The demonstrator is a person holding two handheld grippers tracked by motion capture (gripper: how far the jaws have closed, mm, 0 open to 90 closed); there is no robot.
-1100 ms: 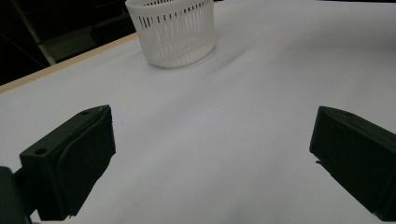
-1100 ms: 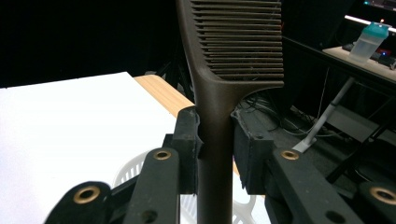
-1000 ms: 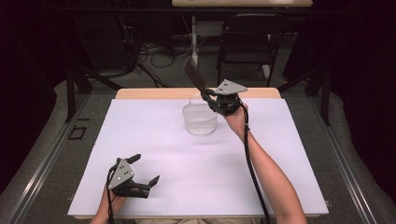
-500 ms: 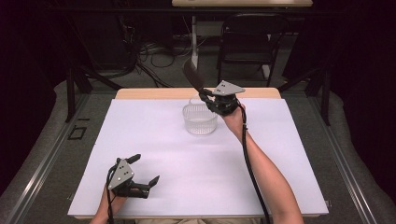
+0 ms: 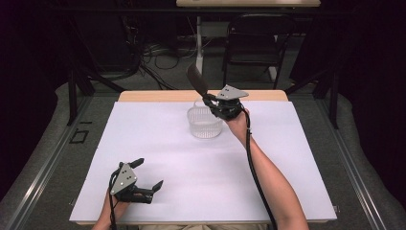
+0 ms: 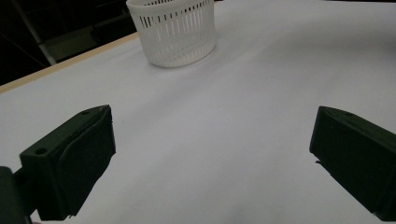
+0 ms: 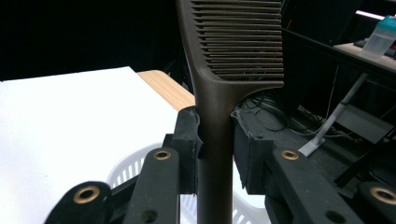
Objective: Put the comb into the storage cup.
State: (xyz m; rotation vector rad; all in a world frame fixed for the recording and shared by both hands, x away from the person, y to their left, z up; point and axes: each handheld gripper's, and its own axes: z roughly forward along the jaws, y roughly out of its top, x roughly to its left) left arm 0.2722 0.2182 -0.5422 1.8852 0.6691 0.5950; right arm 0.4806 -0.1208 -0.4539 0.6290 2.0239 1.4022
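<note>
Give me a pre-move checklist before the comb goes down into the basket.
1. Comb clamped between right gripper fingers: ok.
2. Comb above white basket, teeth end up: ok.
3. Basket upright on the table: ok.
4. Basket interior free of other items: cannot tell.
5. Left gripper open, resting away from the basket: ok.

A white sheet (image 5: 158, 158) covers the surface (image 5: 143, 96), whose wooden edge shows bare at 12 o'clock. Beyond it on the floor (image 5: 57, 124), a black chair (image 5: 256, 43) stands at 1 o'clock, cables (image 5: 158, 62) tangle at 11 o'clock, and a white post (image 5: 198, 43) rises between them. A bottle (image 7: 380, 39) with a teal cap sits on a far desk (image 7: 369, 51).
</note>
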